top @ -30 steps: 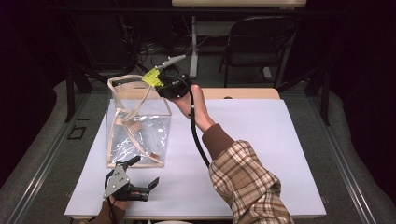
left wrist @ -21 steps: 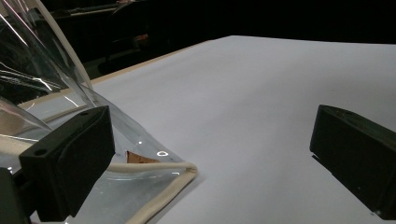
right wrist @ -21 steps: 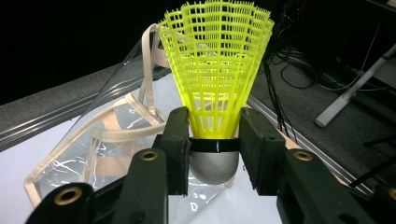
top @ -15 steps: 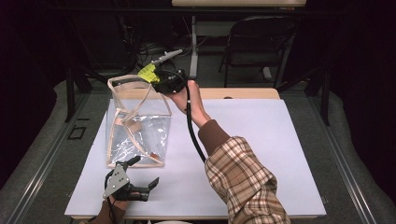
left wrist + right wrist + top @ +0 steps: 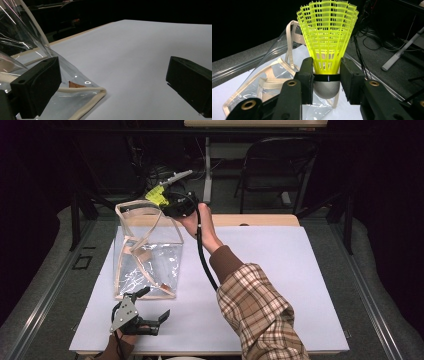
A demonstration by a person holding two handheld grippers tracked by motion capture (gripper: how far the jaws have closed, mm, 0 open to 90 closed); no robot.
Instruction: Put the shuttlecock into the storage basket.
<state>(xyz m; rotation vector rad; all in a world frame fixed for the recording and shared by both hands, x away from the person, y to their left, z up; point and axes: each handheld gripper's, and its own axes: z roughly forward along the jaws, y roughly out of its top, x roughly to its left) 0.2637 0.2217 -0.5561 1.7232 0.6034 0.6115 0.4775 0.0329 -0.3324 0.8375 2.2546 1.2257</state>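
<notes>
Shuttlecock (image 5: 327, 42) in hand: my right gripper (image 5: 327, 81) is clamped on it, one jaw on each side of the black band where the yellow mesh skirt meets the grey rounded nose. The skirt flares up and away from the jaws, and the nose sits down between them. In the high view the shuttlecock (image 5: 156, 196) is a small yellow patch at the tip of my right gripper (image 5: 172, 202), which I hold raised over the far rim of the clear bag (image 5: 146, 252). My right hand (image 5: 197, 222) is wrapped around the gripper body, its black cable runs back along my forearm, and my plaid sleeve (image 5: 260, 315) comes in from the bottom edge.

Beneath the shuttlecock, in the right gripper view, is the bag (image 5: 272, 80), a see-through plastic tote with cream fabric trim and cream handles, its mouth open towards me.

My left gripper (image 5: 142, 312) rests low on the white table (image 5: 280, 270), just in front of the bag's near bottom edge, with its jaws spread wide and nothing between them. In the left gripper view the bag's trimmed corner (image 5: 100, 91) lies just beside the left-hand jaw, on the inner side of it, while the other jaw stands well apart over bare white table (image 5: 130, 57).
</notes>
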